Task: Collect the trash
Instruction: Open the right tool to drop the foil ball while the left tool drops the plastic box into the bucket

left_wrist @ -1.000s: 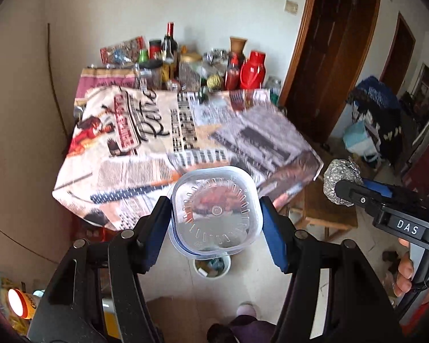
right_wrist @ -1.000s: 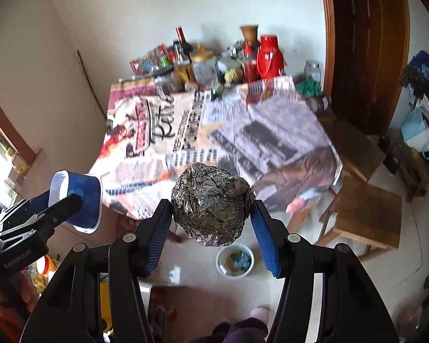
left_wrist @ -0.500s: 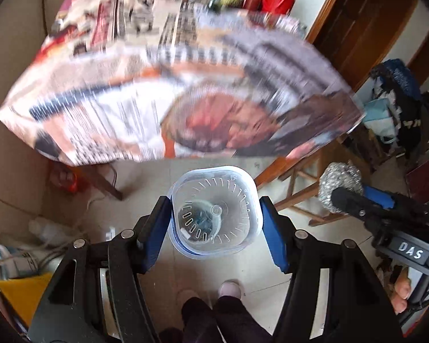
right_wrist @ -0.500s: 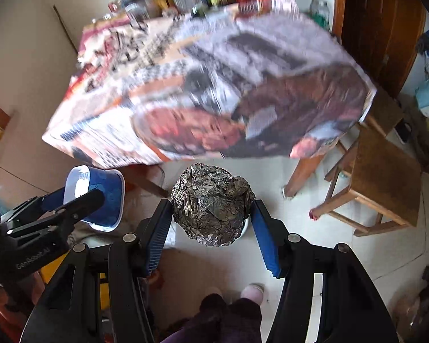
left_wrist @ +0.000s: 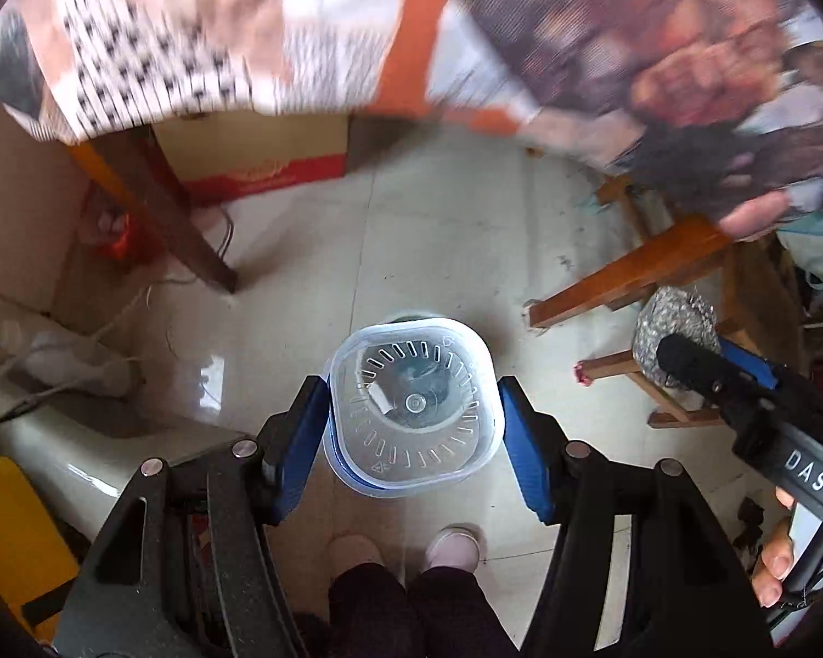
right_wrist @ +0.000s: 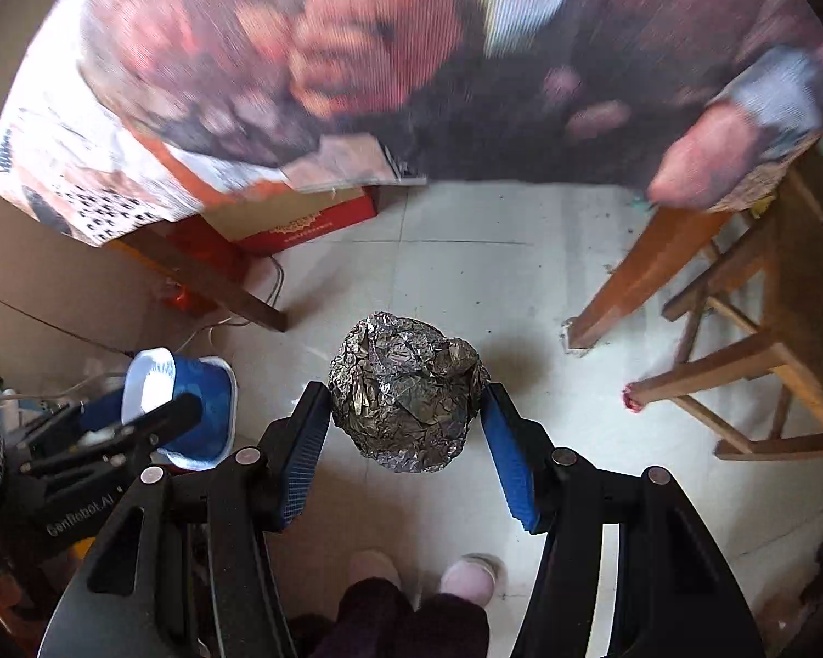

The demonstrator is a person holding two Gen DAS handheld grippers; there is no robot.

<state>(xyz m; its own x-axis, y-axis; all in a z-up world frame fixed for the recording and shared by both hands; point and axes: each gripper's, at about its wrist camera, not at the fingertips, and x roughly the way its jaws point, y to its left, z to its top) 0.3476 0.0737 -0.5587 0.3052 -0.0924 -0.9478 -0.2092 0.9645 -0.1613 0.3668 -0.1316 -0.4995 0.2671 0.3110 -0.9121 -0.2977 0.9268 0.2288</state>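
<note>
While the left gripper (left_wrist: pixel 411 427) clamps a light, slippery plastic tub (left_wrist: pixel 411 406) by its sides, the right gripper (right_wrist: pixel 406 422) squeezes a soft, crushable foil ball (right_wrist: pixel 409 389).

A clear square plastic container (left_wrist: pixel 409 403) with a blue rim sits between my left pads, bottom facing me. A crumpled foil ball (right_wrist: pixel 406 389) fills my right pads above the floor.

Blue pads are seen on black fingers (left_wrist: pixel 296 438); a clear container (left_wrist: pixel 410 406), crinkled silver foil ball (right_wrist: pixel 409 392), red box (right_wrist: pixel 307 225) and pale tiled floor (right_wrist: pixel 494 274) are shown.
</note>
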